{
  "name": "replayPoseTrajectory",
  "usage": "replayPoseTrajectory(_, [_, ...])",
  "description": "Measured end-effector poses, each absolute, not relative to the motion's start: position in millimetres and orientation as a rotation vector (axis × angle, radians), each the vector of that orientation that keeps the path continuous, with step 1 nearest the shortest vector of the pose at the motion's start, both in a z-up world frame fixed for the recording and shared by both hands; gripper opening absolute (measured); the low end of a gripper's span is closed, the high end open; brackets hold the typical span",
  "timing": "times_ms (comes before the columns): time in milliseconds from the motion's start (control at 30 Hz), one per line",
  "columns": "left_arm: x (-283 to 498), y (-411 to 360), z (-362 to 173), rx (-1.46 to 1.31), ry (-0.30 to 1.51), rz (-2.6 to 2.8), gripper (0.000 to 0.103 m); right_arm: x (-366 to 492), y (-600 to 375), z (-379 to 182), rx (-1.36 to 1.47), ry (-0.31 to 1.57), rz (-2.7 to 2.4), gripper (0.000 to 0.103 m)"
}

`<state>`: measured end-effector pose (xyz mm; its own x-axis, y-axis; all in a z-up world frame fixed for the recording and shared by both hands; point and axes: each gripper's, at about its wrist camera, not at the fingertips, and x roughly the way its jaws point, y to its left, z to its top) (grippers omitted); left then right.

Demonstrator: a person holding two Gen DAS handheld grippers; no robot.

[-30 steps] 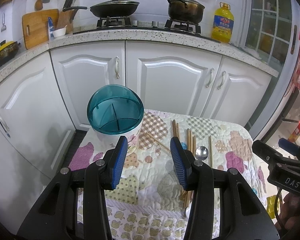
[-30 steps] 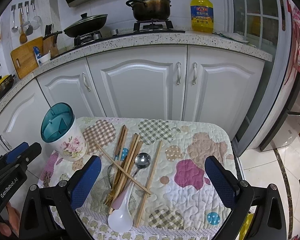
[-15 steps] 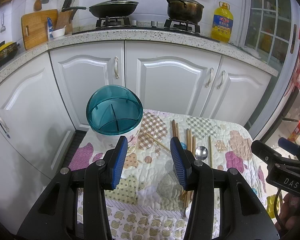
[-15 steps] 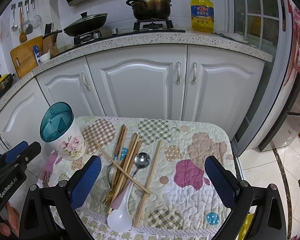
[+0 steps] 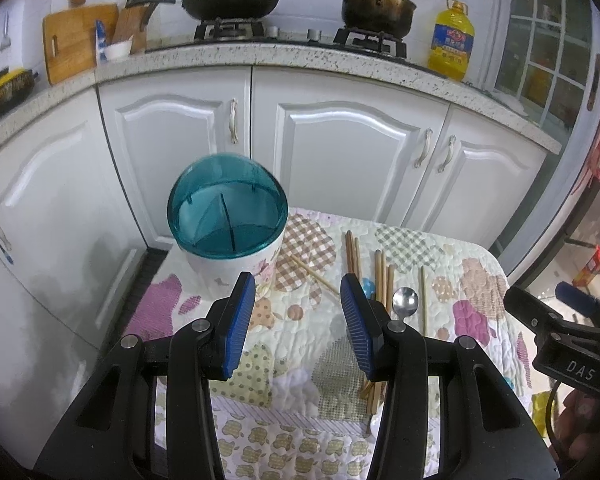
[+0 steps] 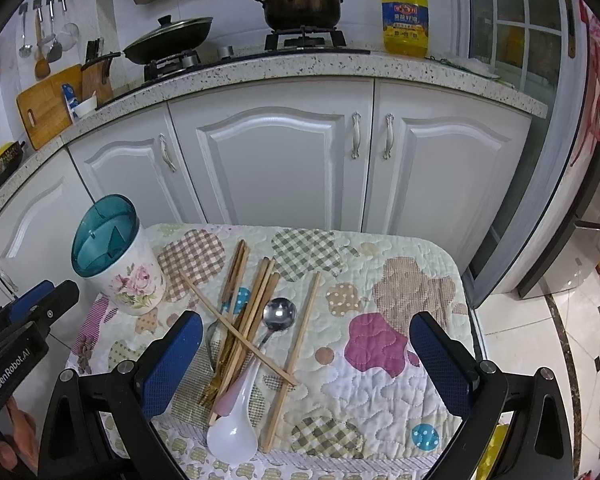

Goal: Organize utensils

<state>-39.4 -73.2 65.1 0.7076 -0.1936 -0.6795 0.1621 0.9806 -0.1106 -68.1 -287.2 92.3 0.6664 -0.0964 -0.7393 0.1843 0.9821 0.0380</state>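
A white floral utensil holder (image 6: pixel 128 276) with a teal divided top (image 5: pixel 226 216) stands at the table's far left. A loose pile of wooden chopsticks (image 6: pixel 252 308), a metal spoon (image 6: pixel 278 312), a white ladle spoon (image 6: pixel 234 432) and a fork lie mid-table. My left gripper (image 5: pixel 298 324) is open and empty, just in front of the holder. My right gripper (image 6: pixel 306 364) is wide open and empty, hovering above the near end of the pile. The metal spoon (image 5: pixel 405 300) also shows in the left wrist view.
The small table is covered by a patchwork quilted cloth (image 6: pixel 380 280). White kitchen cabinets (image 6: pixel 276 160) stand behind it, with a counter holding a wok, a pot and an oil bottle (image 6: pixel 406 16). Tiled floor (image 6: pixel 540 360) lies to the right.
Both grippers have shifted very slightly; the holder sits marginally further left in both views. Nothing was taken hold of or let go.
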Motion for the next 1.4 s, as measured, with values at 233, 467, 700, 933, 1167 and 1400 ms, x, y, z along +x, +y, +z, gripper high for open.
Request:
replayPoseTrajectory(233, [-26,-72,42,-0.088,0.839,-0.213,0.044,-58,-297,69,0.142,0.899,-0.129,0.103])
replayPoseTrajectory(467, [-19,-74,29,-0.085,0.864,-0.21,0.044,-48,-299,38,0.14,0.98,-0.097,0.103])
replayPoseTrajectory(700, [-10,-77,17,-0.084,0.898,-0.207,0.044,-42,-299,11,0.135,1.028,-0.033,0.093])
replayPoseTrajectory(933, [-4,-77,8,-0.087,0.923,-0.198,0.044,-35,-289,-22,0.101,1.103,0.122,0.05])
replayPoseTrajectory(1167, [1,-78,2,-0.085,0.942,-0.191,0.044,-21,-278,-40,0.062,1.13,0.241,0.034])
replayPoseTrajectory(1400, [2,-81,-1,-0.075,0.949,-0.194,0.044,-20,-281,-48,0.15,1.159,0.331,0.007])
